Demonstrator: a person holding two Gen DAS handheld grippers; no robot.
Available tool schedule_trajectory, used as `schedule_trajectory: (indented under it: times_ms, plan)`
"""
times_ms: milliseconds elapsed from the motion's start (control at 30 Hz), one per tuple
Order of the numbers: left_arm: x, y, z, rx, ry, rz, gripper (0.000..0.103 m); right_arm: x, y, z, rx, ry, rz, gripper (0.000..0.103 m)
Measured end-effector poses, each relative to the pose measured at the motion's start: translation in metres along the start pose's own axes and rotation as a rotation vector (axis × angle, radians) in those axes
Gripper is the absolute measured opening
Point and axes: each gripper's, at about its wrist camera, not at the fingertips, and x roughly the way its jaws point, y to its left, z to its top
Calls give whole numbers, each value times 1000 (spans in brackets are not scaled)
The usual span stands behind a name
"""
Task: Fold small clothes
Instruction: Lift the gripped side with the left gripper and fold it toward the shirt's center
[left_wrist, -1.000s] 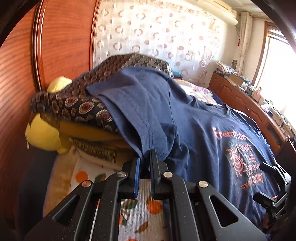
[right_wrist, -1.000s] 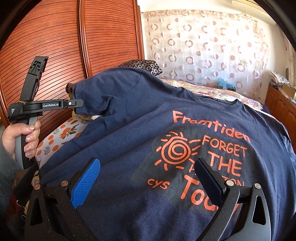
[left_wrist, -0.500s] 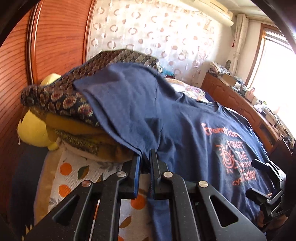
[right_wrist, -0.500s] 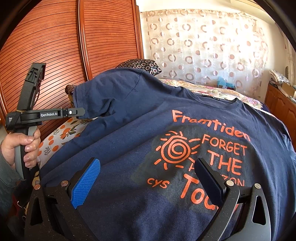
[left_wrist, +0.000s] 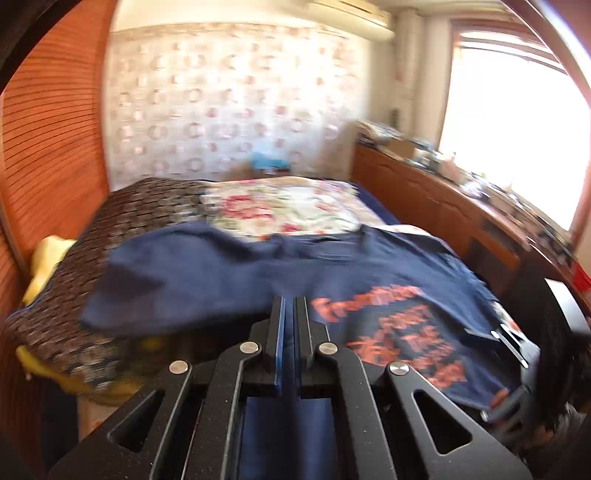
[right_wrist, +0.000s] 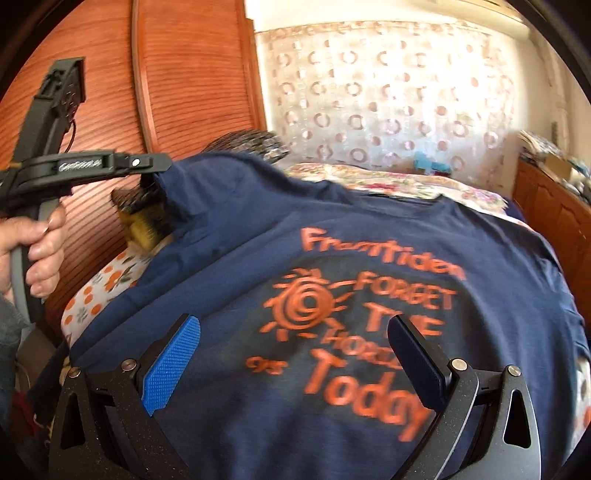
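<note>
From the left wrist camera we see our left gripper (left_wrist: 288, 306) with its fingers pressed nearly together on a fold of the navy T-shirt (left_wrist: 258, 269); the cloth runs down between them and under the frame. This view also takes in the floral bedspread (left_wrist: 288, 210) past the shirt, the dark patterned pillow (left_wrist: 74, 266) with something yellow (left_wrist: 46, 254) beneath it on the left, the wooden counter (left_wrist: 443, 218) along the right wall and the bright window (left_wrist: 517, 140). Our right gripper appears only as a dark, blurred shape at the shirt's right edge.

The right wrist camera shows what that one hides: our right gripper (right_wrist: 295, 354) hangs just over the shirt's chest with its fingers spread wide and nothing between them. Here the left gripper (right_wrist: 151, 166) is seen from the side, held in a hand (right_wrist: 37, 247), pinching the sleeve end and lifting it above the pillow. An orange-dotted sheet (right_wrist: 107, 284) shows beneath the shirt's left side.

The shirt lies front up across the bed, mostly flat, with orange print reading "Framtiden", "FORGET THE" and "Today" beside a spiral sun. Both views are motion-blurred.
</note>
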Motion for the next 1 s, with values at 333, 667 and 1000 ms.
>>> schedule_trajectory:
  times_ms: [333,667,1000]
  plan:
    - [-16,-21,-17,14,42,-19,24,-23,-42,4,90,-30,-72,102]
    - [-41,36,-51,-55,62,114,74,-4,-9,34,-11,-22,4,102]
    - [-58,84,-82,-130,51,206,74,53,56,86,-176,15,204,80]
